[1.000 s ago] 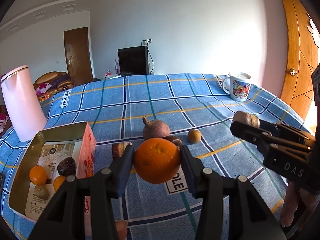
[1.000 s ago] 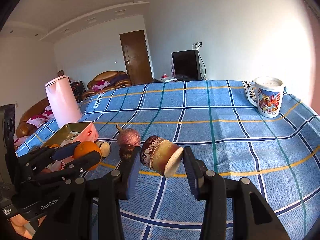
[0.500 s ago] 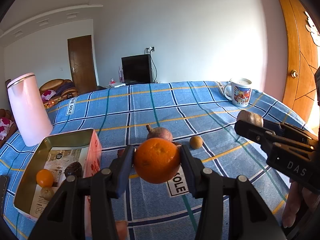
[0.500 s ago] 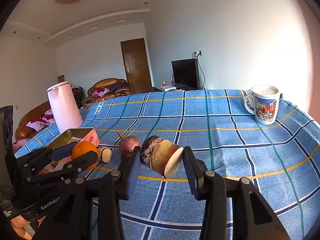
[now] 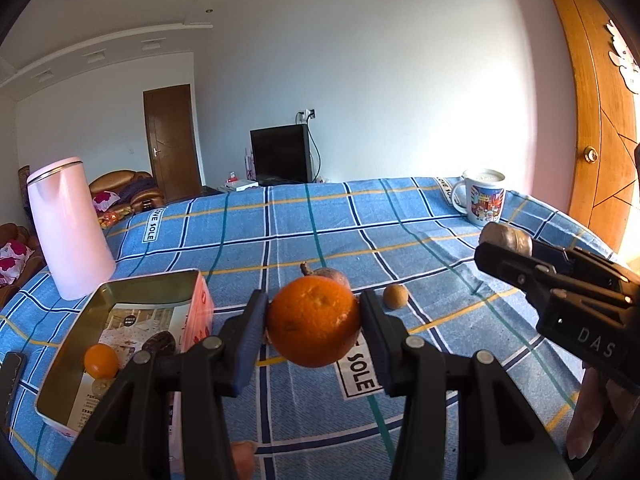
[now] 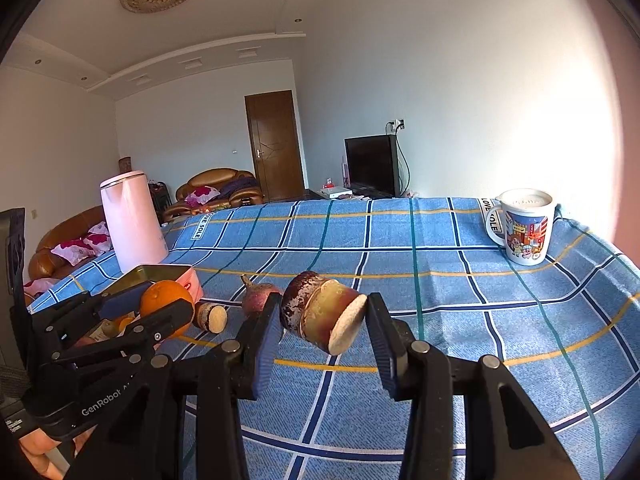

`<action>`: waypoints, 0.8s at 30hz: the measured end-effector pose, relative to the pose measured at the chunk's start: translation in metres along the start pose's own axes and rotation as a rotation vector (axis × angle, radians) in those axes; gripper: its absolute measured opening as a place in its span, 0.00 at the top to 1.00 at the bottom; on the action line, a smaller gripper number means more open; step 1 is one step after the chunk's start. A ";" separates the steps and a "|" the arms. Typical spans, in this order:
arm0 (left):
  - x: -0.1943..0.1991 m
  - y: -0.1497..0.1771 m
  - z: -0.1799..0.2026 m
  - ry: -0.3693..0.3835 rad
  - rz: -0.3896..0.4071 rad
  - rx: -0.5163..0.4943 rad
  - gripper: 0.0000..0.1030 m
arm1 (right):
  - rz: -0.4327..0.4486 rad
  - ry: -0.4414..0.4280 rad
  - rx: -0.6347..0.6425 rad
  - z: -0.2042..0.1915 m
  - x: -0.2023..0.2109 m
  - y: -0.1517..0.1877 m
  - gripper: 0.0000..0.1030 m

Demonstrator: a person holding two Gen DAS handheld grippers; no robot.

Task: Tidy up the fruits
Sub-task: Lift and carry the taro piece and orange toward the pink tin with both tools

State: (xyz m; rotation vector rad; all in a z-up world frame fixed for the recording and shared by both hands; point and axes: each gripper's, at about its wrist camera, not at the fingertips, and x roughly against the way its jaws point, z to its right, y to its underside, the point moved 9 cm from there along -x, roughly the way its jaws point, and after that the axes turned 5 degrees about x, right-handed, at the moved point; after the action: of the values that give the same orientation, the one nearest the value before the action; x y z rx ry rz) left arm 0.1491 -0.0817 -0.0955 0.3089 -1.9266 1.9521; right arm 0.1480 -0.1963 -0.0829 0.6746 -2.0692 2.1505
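Left gripper: jaws pinching a round, dimpled orange, hovering above the blue checked cloth beside the open metal tin. Right gripper: jaws clamping a mottled brown cylindrical cut root piece, tilting slightly downward. Only the left view is showing the tin's small fruits.

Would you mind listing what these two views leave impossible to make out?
- Left wrist view: the orange in the left claw hides most of the purple fruit behind it.
- Same view: the claw's arm covers the near corner of the tin box.
- Right wrist view: the tin's contents hide behind the left claw.
- Right wrist view: the mug's contents are too washed out to identify.
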 end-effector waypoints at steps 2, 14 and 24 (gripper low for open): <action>0.002 -0.001 0.000 -0.001 0.009 0.000 0.52 | 0.007 0.002 0.005 -0.001 0.001 -0.001 0.57; 0.012 -0.005 0.001 -0.022 0.062 -0.016 0.52 | 0.079 0.010 0.042 -0.008 0.015 -0.006 0.57; 0.015 -0.005 -0.004 -0.017 0.066 -0.007 0.52 | 0.090 0.035 0.073 -0.012 0.018 -0.007 0.57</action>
State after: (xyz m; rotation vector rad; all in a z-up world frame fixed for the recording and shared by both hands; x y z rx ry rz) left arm 0.1376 -0.0760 -0.0847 0.2639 -1.9780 1.9896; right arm 0.1311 -0.1888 -0.0696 0.5565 -2.0502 2.2788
